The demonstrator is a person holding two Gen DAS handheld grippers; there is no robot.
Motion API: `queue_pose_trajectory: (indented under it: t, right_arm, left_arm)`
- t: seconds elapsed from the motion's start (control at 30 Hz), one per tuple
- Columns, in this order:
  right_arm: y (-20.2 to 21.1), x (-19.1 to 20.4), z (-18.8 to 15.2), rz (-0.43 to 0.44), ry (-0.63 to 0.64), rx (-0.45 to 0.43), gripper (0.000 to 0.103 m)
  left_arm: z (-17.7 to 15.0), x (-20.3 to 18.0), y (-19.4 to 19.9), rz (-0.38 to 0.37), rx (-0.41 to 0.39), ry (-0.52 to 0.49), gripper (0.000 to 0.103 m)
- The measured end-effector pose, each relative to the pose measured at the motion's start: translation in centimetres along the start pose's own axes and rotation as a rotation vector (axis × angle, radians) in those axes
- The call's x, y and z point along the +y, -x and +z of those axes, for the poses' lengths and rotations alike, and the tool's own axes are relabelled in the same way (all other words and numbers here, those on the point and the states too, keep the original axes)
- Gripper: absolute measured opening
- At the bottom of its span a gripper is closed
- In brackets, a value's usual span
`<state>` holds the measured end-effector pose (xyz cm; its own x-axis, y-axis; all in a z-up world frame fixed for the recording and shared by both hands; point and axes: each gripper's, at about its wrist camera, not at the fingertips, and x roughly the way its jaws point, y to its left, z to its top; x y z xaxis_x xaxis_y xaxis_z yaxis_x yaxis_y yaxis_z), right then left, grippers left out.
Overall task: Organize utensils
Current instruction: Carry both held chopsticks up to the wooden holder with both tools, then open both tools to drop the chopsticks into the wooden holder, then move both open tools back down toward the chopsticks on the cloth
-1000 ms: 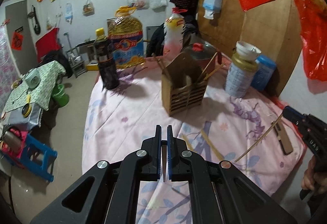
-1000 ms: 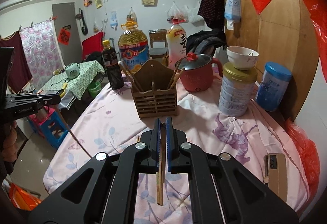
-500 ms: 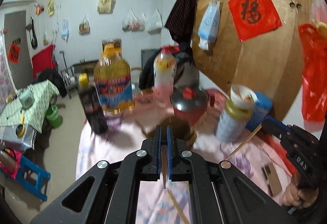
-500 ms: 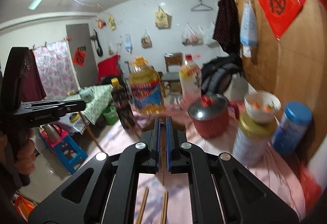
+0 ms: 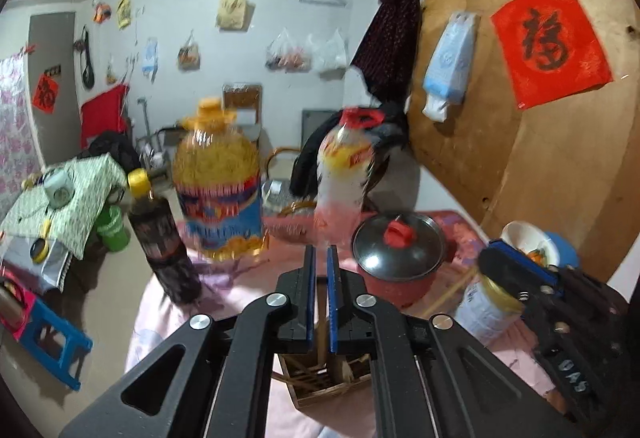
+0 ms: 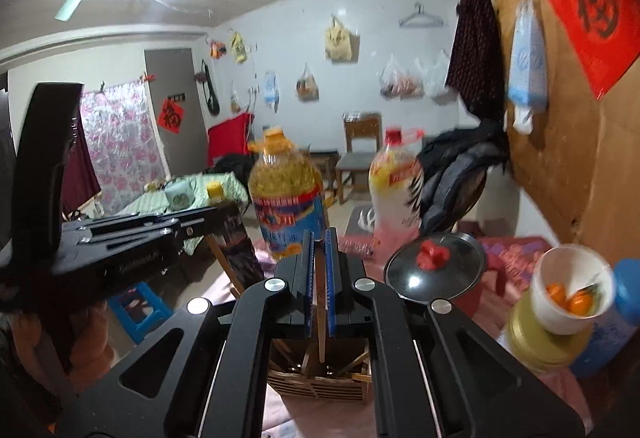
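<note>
Just changed: both hands have swung in from over the open floral cloth to right above the slatted wooden utensil holder [image 6: 320, 378]; a second ago it stood well ahead of them on the desk [image 5: 240, 290].
Left gripper [image 5: 320, 298]: fingers were clenched on a pale wooden chopstick [image 5: 321, 334]; now parting, stick between them w/ its tip down in the holder.
Right gripper [image 6: 319, 282]: fingers only just starting to ease, near-clenched on a second wooden chopstick [image 6: 321, 318], tip hanging over the holder's middle.
Meaning for task: prob. the drop step; both sticks lined up to fall in among the chopsticks already there. Looks late in the job, though the near desk is hidden.
Task thing, place: holder sits on the pink flowered cloth, directly under both grippers, front wall toward us.
Edges: holder mouth narrow; sticks inside lean outward at its corners, so a slanted drop may catch on them.
Open room: tight. Red pot w/ glass lid [image 6: 436, 270] just behind-right, gold-lidded tin w/ white bowl on top [image 6: 552, 330] to the right, big oil bottle [image 5: 218, 190] and dark sauce bottle [image 5: 164, 238] behind-left.
Way out: grippers near each other; clearest exit seems up and back.
</note>
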<state>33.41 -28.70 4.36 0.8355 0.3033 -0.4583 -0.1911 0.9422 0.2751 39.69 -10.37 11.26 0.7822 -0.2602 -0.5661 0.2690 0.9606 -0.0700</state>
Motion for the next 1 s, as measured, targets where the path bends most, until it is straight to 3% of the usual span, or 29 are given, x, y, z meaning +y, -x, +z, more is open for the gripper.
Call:
queue_pose_trajectory:
  t: [0.07, 0.27, 0.53, 0.7, 0.87, 0.93, 1.0]
  right_arm:
    - [-1.2, -0.8, -0.9, 0.0, -0.031, 0.045, 0.011]
    - [0.2, -2.1, -0.5, 0.031, -0.047, -0.036, 0.018]
    - [2.0, -2.2, -3.2, 0.007, -0.101, 0.008, 0.021]
    - [6.2, -1.1, -5.4, -0.054, -0.142, 0.008, 0.034]
    - [9.4, 0.8, -6.9, -0.072, -0.14, 0.016, 0.035]
    - [11.0, 2.0, -7.3, -0.073, -0.14, 0.003, 0.04]
    - [12.5, 3.2, -7.8, -0.076, -0.139, -0.013, 0.055]
  left_arm:
    - [-1.0, 0.6, -1.0, 0.021, 0.04, 0.037, 0.053]
    - [-2.1, 3.5, -0.2, 0.113, 0.057, 0.113, 0.072]
    - [-5.2, 5.3, 2.4, 0.214, 0.117, 0.142, 0.08]
    - [-7.6, 4.2, 6.3, 0.231, 0.085, 0.078, 0.088]
    - [-9.8, 3.0, 12.0, 0.262, 0.023, 0.024, 0.095]
    - [-10.4, 2.5, 14.1, 0.277, -0.007, 0.003, 0.097]
    - [-11.1, 2.1, 16.9, 0.304, -0.051, -0.026, 0.097]
